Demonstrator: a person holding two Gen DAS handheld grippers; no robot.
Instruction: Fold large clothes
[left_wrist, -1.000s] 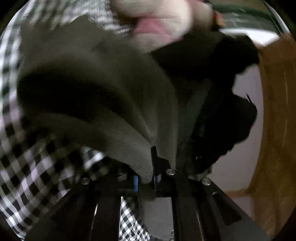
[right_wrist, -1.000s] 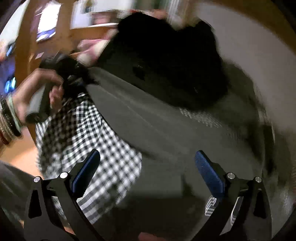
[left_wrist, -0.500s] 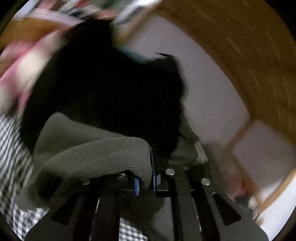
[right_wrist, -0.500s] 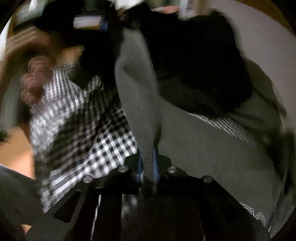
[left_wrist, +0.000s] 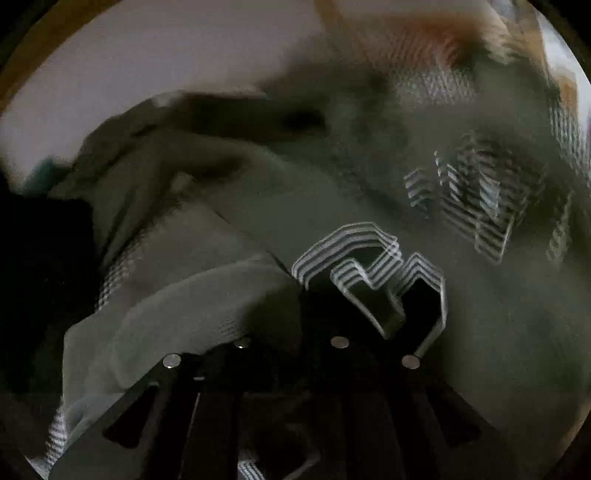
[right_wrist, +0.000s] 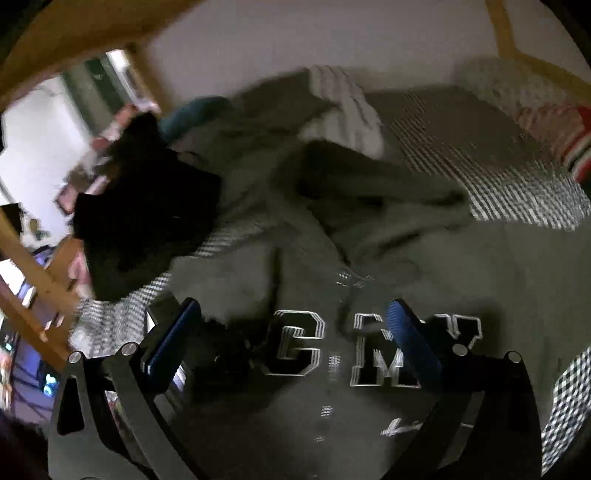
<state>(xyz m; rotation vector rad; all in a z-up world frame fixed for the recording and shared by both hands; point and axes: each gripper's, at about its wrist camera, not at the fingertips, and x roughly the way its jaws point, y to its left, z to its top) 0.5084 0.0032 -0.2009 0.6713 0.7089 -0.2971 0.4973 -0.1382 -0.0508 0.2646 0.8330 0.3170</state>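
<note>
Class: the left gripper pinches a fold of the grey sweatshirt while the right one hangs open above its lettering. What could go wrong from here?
1. The left gripper pinches a thick bunched fold of the grey sweatshirt; it might slip or drag the fold crooked.
2. The black garment overlaps the sweatshirt's edge and may get folded in.

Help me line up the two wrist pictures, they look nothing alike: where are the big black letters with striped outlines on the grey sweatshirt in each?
Left wrist: the letters sit just right of centre, directly ahead of the left gripper, which is shut on a fold of the grey sweatshirt.
Right wrist: the letters lie low in the middle, between the open fingers of the right gripper.
Shared landmark: the black garment, left in both.
</note>
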